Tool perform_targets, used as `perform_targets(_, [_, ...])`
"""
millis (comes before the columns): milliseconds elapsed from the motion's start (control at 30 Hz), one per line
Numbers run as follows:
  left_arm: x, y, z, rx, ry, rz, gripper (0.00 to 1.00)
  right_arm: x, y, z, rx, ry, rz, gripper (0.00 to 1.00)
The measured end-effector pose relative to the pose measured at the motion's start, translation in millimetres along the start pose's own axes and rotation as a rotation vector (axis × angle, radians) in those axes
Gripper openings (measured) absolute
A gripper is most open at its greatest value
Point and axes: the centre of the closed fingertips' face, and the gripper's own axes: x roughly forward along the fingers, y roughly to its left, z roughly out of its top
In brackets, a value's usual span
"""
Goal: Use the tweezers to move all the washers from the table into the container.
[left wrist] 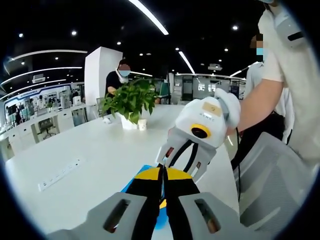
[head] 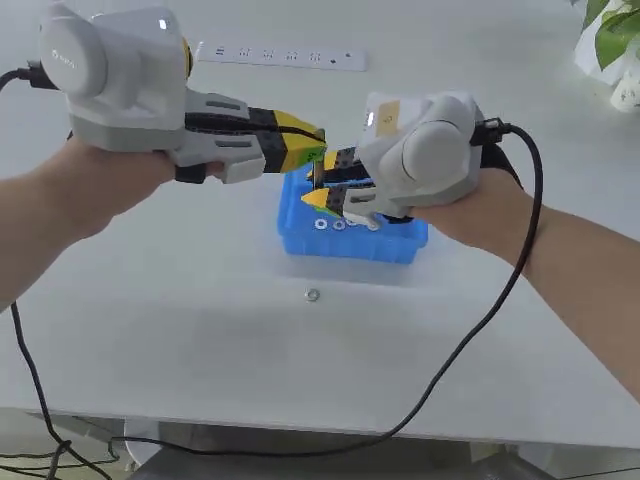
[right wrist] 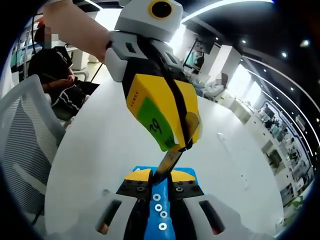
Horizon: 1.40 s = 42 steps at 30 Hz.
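Observation:
My left gripper [head: 318, 150] is shut on the upper end of the thin metal tweezers [head: 318, 176], which hang over the blue container [head: 395, 245]. My right gripper [head: 322, 180] faces it, its jaws closed in on the tweezers' legs. In the right gripper view the tweezers [right wrist: 169, 161] run from the left gripper [right wrist: 182, 145] down into the right gripper [right wrist: 160, 176]. Several washers [head: 338, 225] lie in the container; they also appear in the right gripper view [right wrist: 159, 207]. One washer [head: 313, 295] lies on the table in front of the container.
A white power strip [head: 285, 55] lies at the table's far side, and a potted plant [head: 610, 45] stands at the far right. Black cables [head: 470, 340] trail over the table's front edge. People stand or sit beyond the table [left wrist: 120, 80].

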Motion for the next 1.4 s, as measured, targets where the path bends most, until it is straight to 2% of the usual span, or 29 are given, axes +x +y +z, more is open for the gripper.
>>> perform_targets(200, [-13.5,-16.3,11.0,-0.006,-0.022,0.000,0.04,-12.9,11.7,14.2,-0.025,0.004,0.001,0.13])
perform_targets(433, [-21.3,-30.5,7.6,-0.025,-0.027,-0.002,0.04,-19.0,32.8,18.2,-0.015,0.011,0.017,0.13])
perform_targets(567, [-21.8,-34.7,5.8,-0.031,-0.025,-0.007,0.04,-20.2,39.8,18.8,-0.003,0.010,0.020,0.13])
perform_targets(833, [-19.8,-40.8,-6.2,-0.043,-0.019,-0.026,0.04,-16.1,51.5,12.7,0.027,0.017,0.024,0.13])
perform_targets(1167, [-11.5,-48.9,-26.0,-0.058,-0.001,-0.075,0.04,-10.4,64.8,-4.3,0.079,0.019,0.023,0.13])
perform_targets(1400, [-5.2,-61.1,-41.3,-0.050,0.036,-0.115,0.04,-4.4,78.3,-15.6,0.112,0.011,0.026,0.13])
